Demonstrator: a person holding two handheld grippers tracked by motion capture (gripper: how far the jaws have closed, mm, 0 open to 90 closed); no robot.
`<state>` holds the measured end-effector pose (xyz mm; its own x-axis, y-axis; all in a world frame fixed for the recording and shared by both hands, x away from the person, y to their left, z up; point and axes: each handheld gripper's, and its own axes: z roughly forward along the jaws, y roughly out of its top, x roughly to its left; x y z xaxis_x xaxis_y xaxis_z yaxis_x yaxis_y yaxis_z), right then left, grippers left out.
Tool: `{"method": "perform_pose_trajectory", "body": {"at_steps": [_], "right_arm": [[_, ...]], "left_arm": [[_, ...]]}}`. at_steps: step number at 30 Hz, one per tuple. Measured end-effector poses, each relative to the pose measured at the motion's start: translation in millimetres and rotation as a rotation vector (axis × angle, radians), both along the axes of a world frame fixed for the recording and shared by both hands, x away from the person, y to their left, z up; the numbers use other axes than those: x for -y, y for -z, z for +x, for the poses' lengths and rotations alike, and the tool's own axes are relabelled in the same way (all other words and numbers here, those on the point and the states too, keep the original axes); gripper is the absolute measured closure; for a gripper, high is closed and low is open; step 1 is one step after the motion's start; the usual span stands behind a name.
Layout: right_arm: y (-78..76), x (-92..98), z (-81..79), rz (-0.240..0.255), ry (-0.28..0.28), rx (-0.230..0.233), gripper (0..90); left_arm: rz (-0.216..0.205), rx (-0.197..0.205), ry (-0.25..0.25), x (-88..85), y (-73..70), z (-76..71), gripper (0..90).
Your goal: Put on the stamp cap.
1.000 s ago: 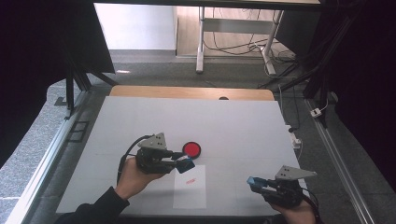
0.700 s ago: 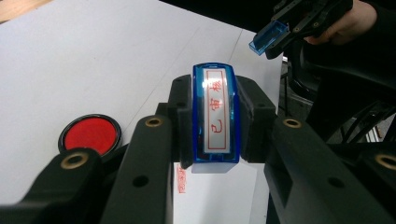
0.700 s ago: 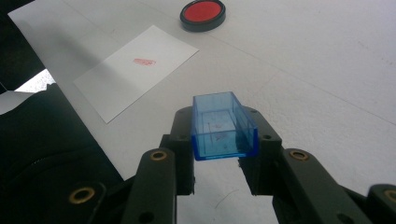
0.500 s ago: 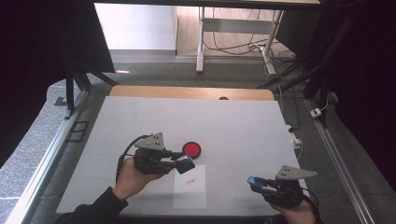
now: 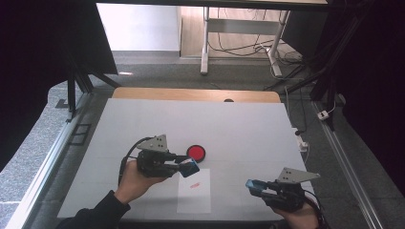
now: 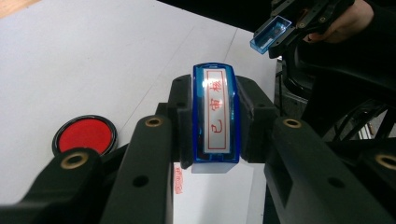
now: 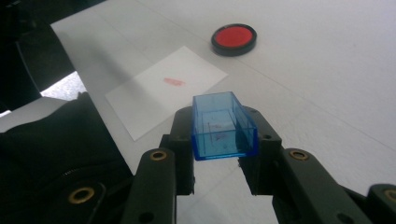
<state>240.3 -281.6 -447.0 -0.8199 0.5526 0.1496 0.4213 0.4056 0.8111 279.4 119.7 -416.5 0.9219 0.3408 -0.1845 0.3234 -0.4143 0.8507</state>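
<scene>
My left gripper (image 5: pixel 190 167) is clamped on the stamp (image 6: pixel 215 114), jaws pressing its blue sides, and in the left gripper view the label with red characters faces up at me. The stamp hangs above the table (image 5: pixel 143 119), just over the top left corner of the paper (image 5: pixel 194 191). A red stamped mark (image 5: pixel 193 185) sits on the paper's upper half, right below the stamp at about 6 o'clock. The ink pad (image 5: pixel 196 152), round, red and black-rimmed, lies on the table at 1 o'clock from my left jaws, close beside them but not touching; in the left gripper view it shows at 9 o'clock of the stamp. My left hand (image 5: pixel 136 183) wraps the gripper body from below. Over on the other side, my right gripper (image 5: pixel 253 186) is closed on the cap (image 7: pixel 223 126), a clear blue box, empty, with its open mouth turned up and away from me. It hangs above the bare table at 3 o'clock from the paper, near its right edge and clear of it. From the right gripper view the paper lies at 11 o'clock of the cap and the ink pad farther off at 12 o'clock. Stamp and cap are well apart, with the paper between them.
</scene>
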Motion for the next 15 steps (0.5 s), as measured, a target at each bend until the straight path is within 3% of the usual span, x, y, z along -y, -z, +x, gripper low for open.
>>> {"method": "perform_pose_trajectory", "body": {"at_steps": [15], "right_arm": [[-5.2,-30.9,10.9,0.034,-0.127,-0.003,68.4]], "left_arm": [[-0.006,0.0,0.037,0.0,-0.5,0.4,70.2]]}}
